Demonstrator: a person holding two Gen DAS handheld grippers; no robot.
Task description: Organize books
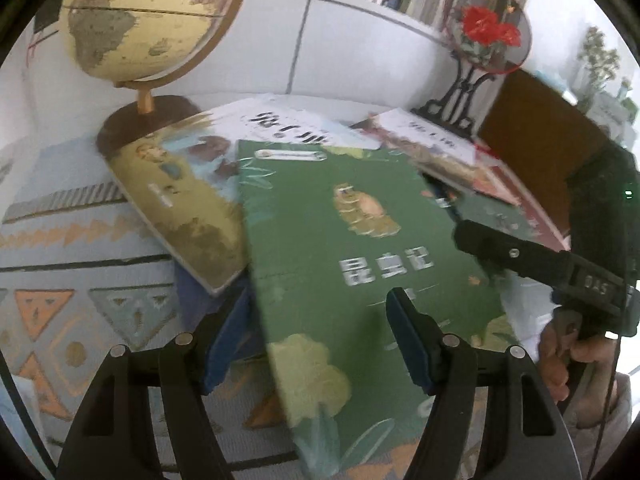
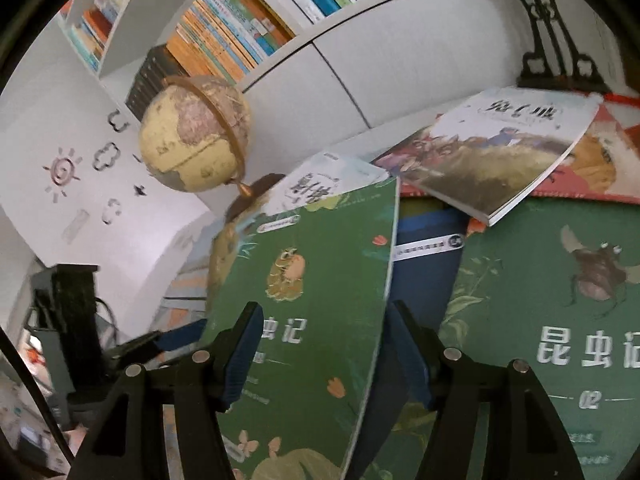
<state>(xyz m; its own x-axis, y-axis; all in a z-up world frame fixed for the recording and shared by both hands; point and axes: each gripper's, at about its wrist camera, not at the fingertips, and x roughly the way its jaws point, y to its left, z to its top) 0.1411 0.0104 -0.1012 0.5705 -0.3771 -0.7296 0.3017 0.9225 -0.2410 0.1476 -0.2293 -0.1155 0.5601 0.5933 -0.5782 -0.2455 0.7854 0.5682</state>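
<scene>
Clearly, the green book [image 1: 352, 248] was the one in hand: it lay tilted across a loose heap of other books on the counter [image 1: 60, 248], its near end raised and its far end resting on the yellow-covered book [image 1: 180, 208] and a white-covered one [image 1: 280, 124] behind. We had the left gripper [image 1: 304, 344] at its near left edge, fingers [image 1: 408, 340] about half open and straddling the cover; whether the pads actually pressed it we could not tell. The right gripper [image 2: 316, 348] stood likewise about half open over the same book's right edge, and its grip we could not judge either. We judged the book a thin paperback, light, with a glossy cover that would likely slip (and bow, as its curved edge in the right wrist view suggested). A pinch well in from the edge, near the spine if it could be reached, seemed the safer hold, with the other gripper supporting the free side. To the right lay a second green volume [image 2: 560, 320] flat, and the globe [image 1: 148, 20] stood far left, close enough to be knocked.
</scene>
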